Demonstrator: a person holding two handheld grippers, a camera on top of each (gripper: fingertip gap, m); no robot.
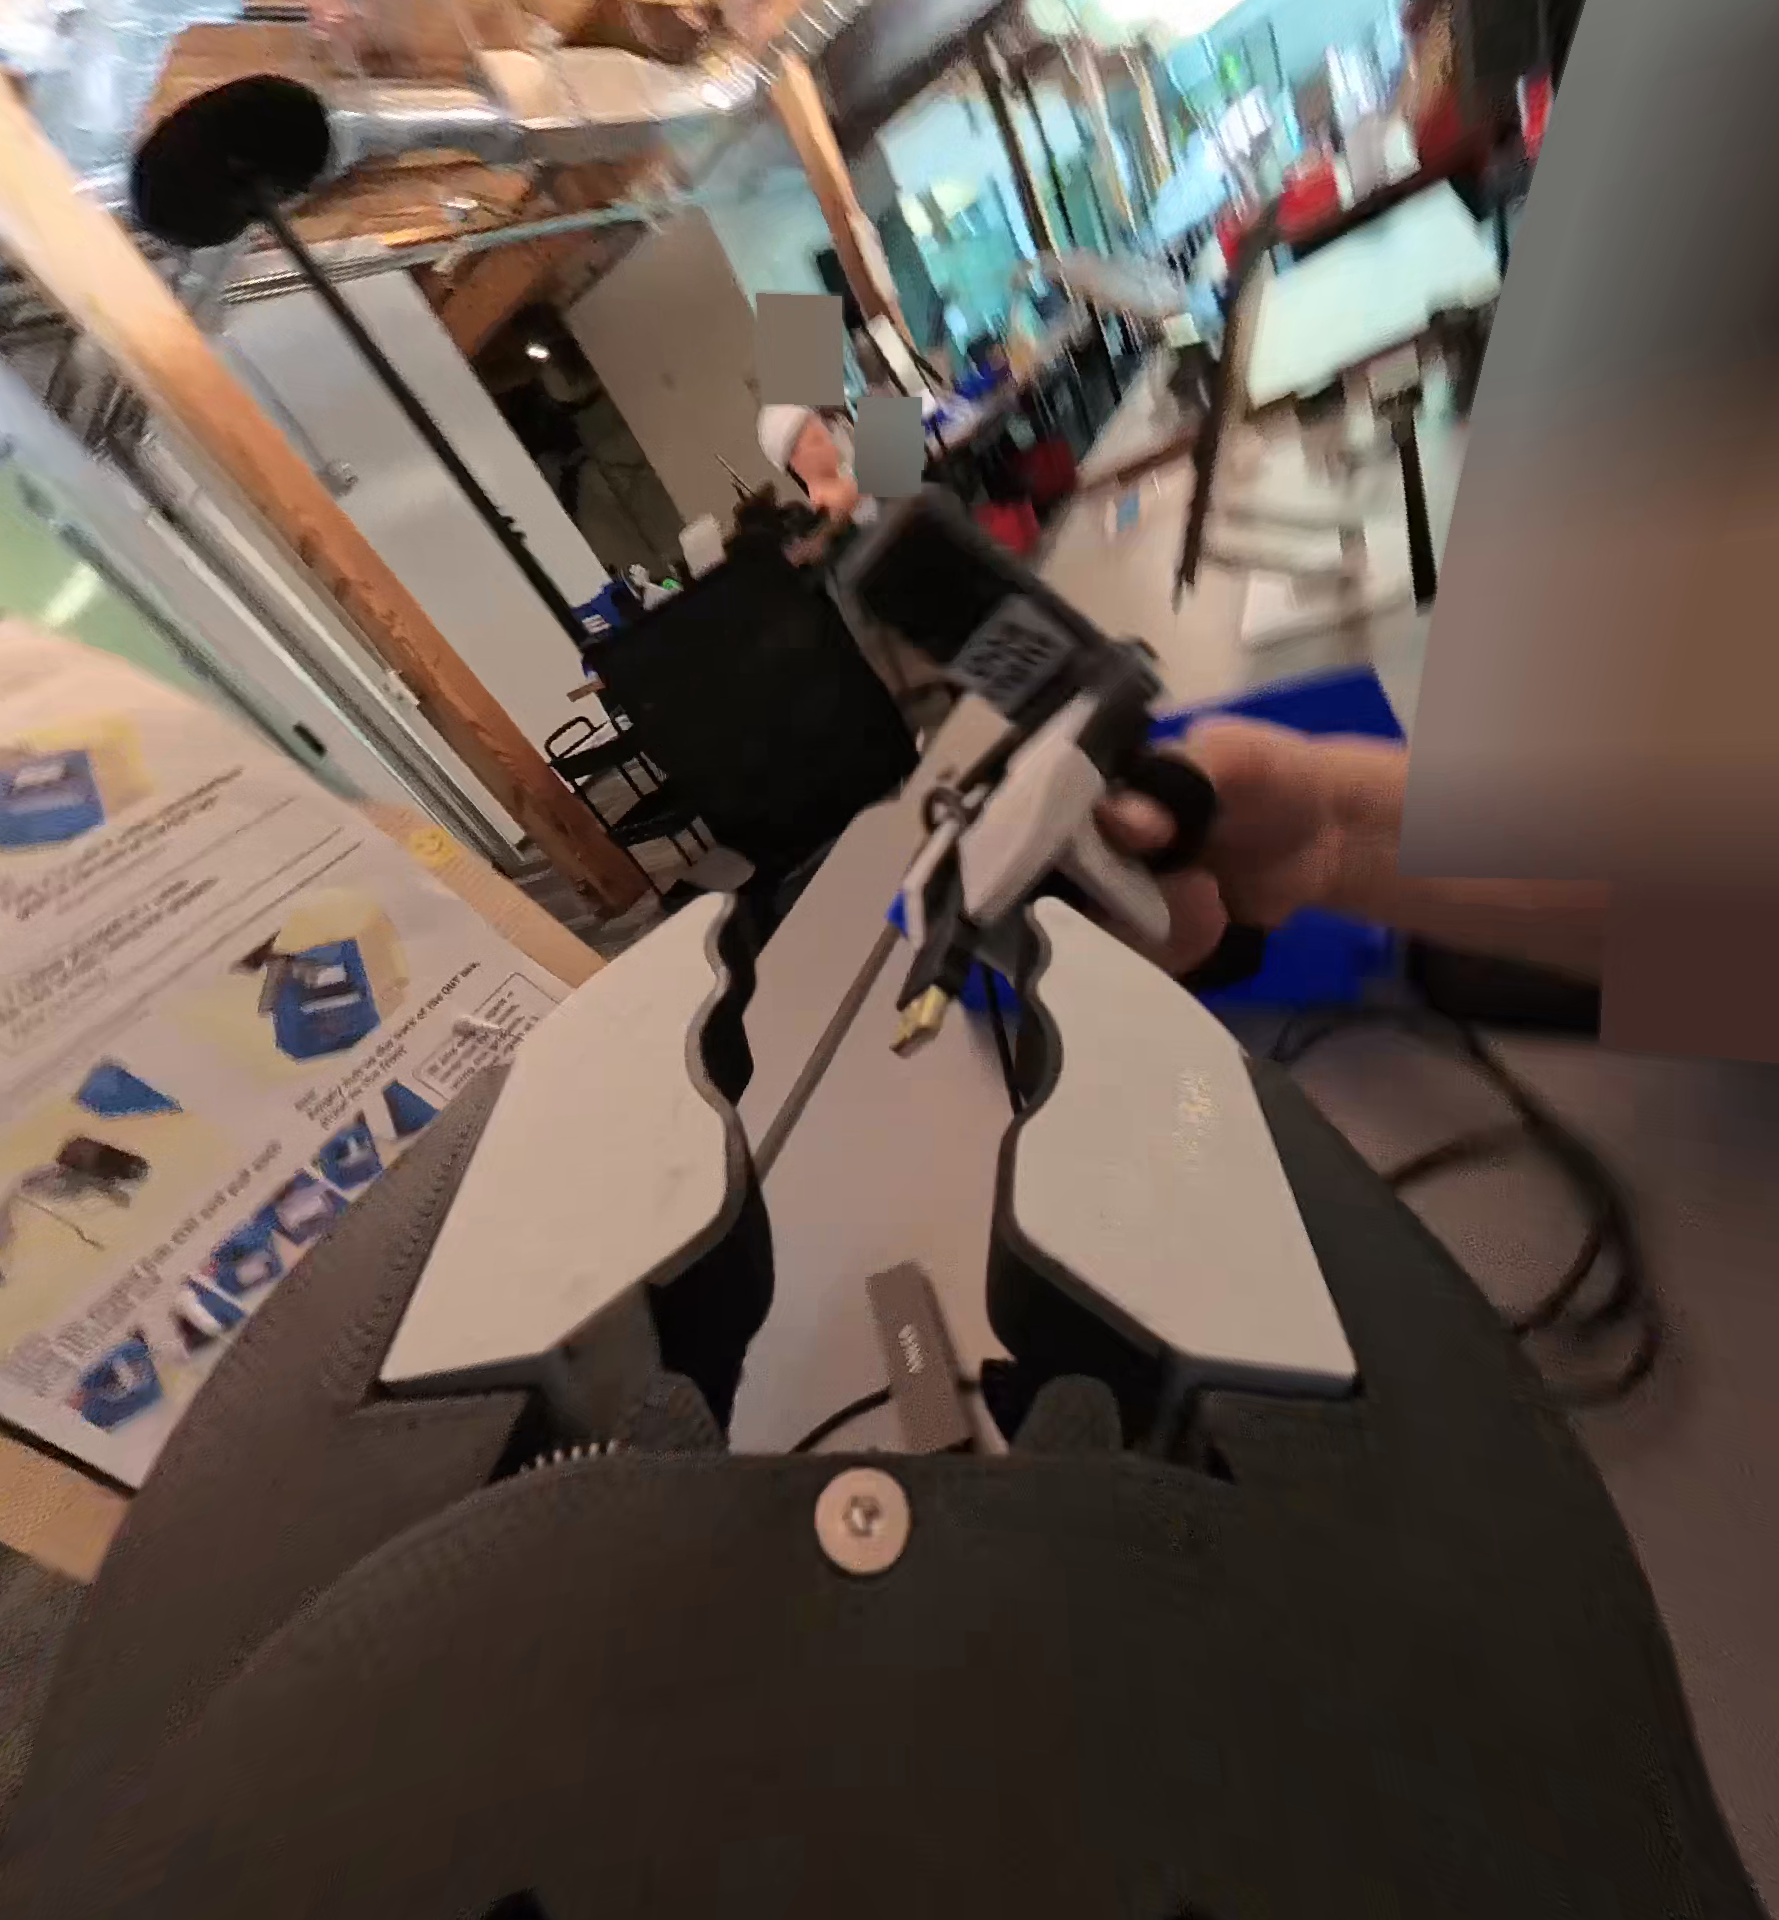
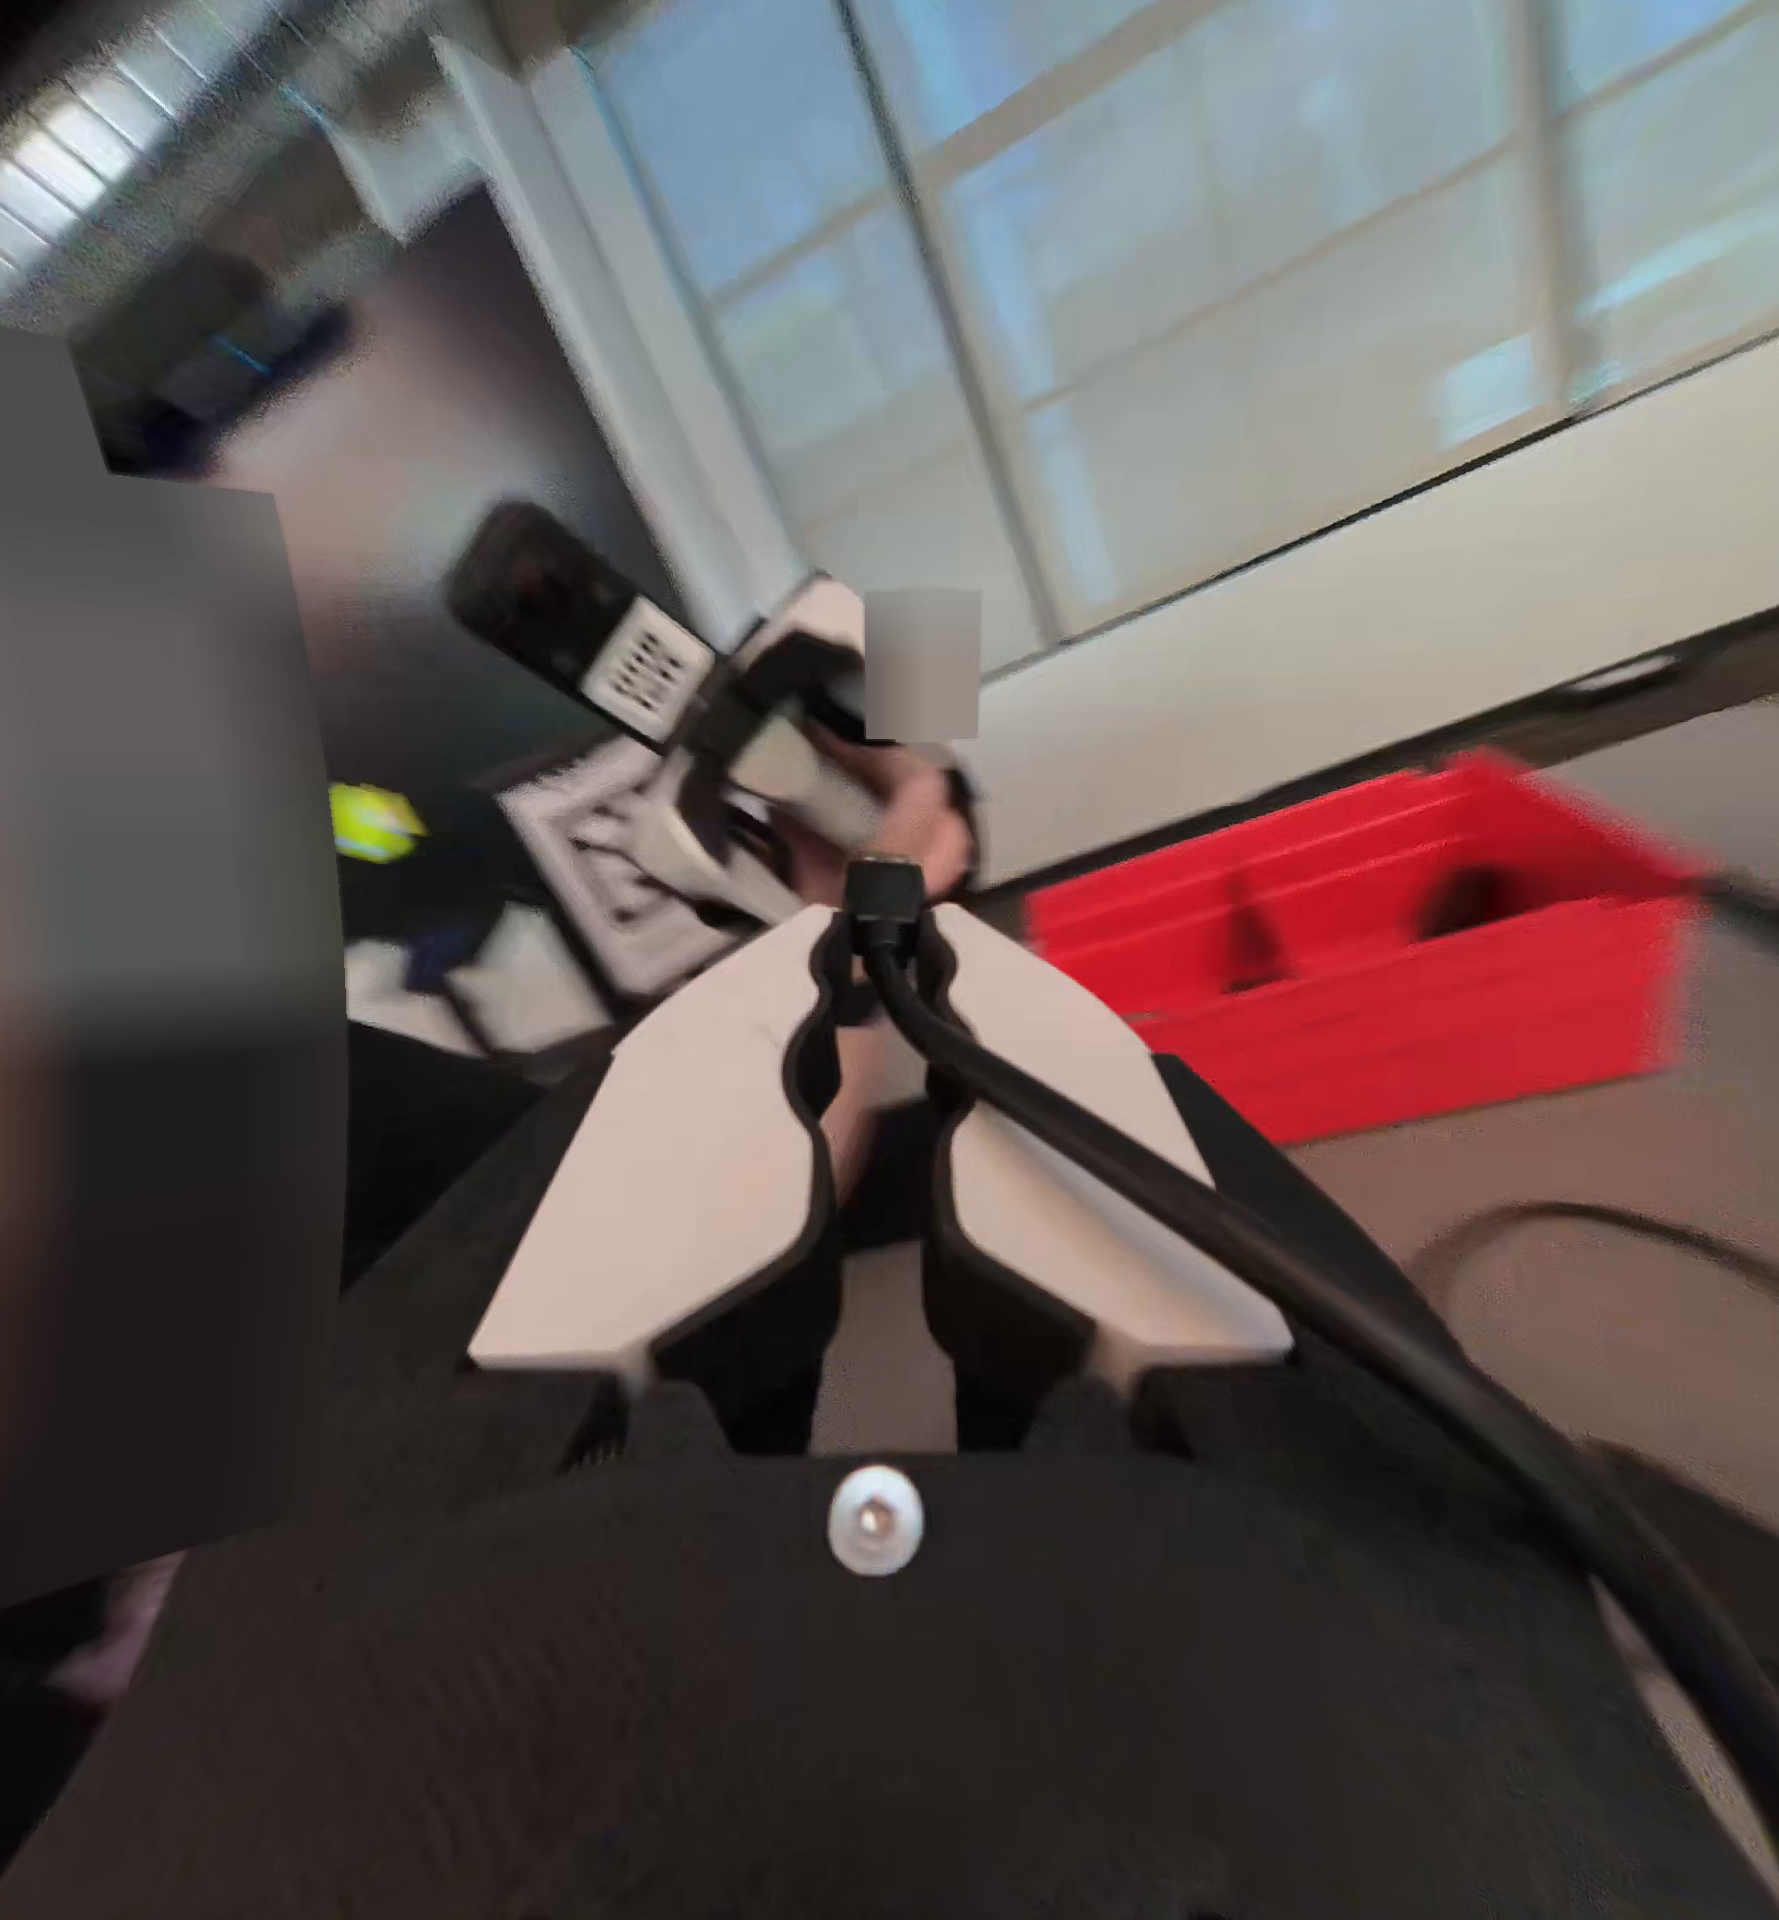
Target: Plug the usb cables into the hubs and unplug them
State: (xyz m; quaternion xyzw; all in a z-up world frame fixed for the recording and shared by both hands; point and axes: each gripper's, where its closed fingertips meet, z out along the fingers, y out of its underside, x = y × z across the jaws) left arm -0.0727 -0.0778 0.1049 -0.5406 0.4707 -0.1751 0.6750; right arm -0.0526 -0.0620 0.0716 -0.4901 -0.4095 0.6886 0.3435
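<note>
The right tool [image 2: 882,920] is pinching a black USB cable [image 2: 1051,1101] just behind its plug [image 2: 883,891], and the cable is trailing down to the tabletop [image 2: 1487,1174]. The left tool [image 1: 877,1023] is standing spread, with nothing between its fingers. A grey hub [image 1: 916,1351] is lying on the tabletop under it. A red bin [image 2: 1384,966] is sitting near.

Pretty tight around here. The gap between the left gripper [image 1: 874,997] fingers is wide, but the right gripper [image 1: 952,904] with its USB plug [image 1: 918,1023] hangs right ahead of it. On the table [image 1: 1695,1299], a coiled cable [image 1: 1591,1278] clutters the right side, a red bin [image 2: 1384,987] blocks the far side, and a grey hub [image 1: 911,1361] lies below.
</note>
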